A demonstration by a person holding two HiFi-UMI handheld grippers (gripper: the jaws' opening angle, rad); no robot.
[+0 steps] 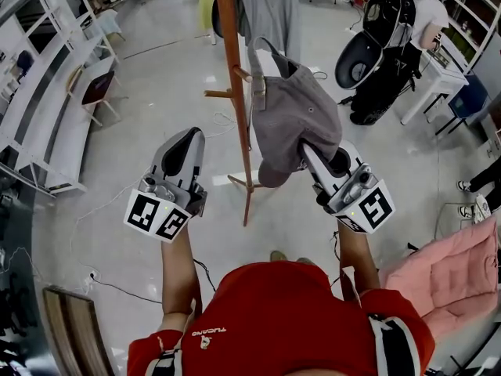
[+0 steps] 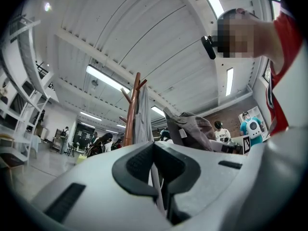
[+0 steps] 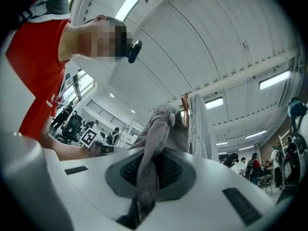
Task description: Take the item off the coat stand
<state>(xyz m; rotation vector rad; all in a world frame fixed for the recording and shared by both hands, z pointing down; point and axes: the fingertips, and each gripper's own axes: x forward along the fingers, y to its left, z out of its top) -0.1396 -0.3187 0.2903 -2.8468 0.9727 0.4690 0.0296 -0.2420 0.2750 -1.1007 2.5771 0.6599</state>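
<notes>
Floor point(image 1: 141, 131): pale grey, glossy. White shelving point(image 1: 47, 108) lines the left wall. A white table point(image 1: 438, 84) stands far right; a pink cushion point(image 1: 454, 276) lies nearer. Ceiling point(image 2: 144, 42): white, ribbed, carrying long strip lights point(image 2: 103, 78).

The cap point(image 1: 293, 112) sits between the right gripper's point(image 1: 313, 157) jaws, reaching ahead of it. The stand point(image 1: 233, 92) rises ahead, left of it and right of the left gripper point(image 1: 186, 139); a coat point(image 1: 270, 6) hangs on it.
</notes>
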